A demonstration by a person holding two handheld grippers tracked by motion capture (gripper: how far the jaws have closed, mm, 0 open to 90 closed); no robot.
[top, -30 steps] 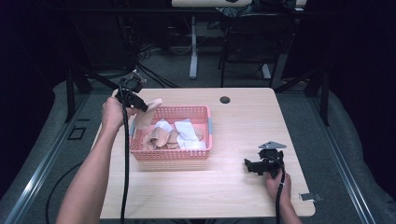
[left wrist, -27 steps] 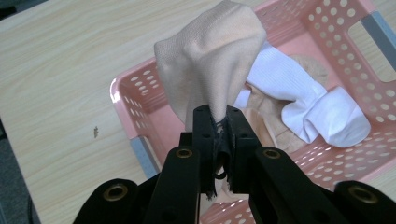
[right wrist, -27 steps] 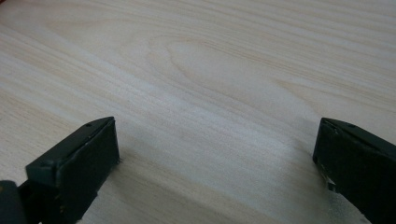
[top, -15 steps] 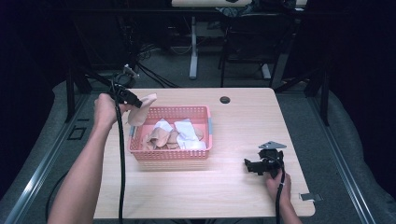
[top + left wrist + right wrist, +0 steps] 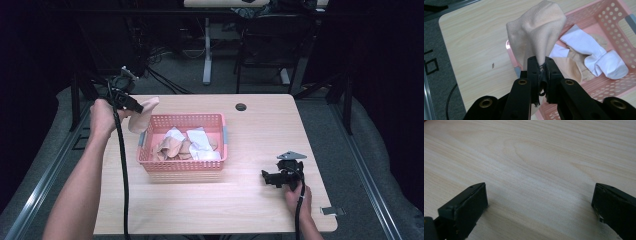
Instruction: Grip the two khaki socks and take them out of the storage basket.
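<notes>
Your left claw point(image 5: 541, 65) is clamped on a beige sock point(image 5: 539, 32), held up just past the basket's point(image 5: 182, 167) left corner. More socks lie inside the basket. Your right claw point(image 5: 539, 205) stands wide with nothing in it, resting on the table point(image 5: 260, 125) right of the basket. The wood is pale, with a dark grommet point(image 5: 241, 106) behind the basket; beyond the table lie grey floor and cables.

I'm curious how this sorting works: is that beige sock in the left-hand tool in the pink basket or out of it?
Out. The left gripper pinches the beige sock, lifted above the basket's left edge.
</notes>
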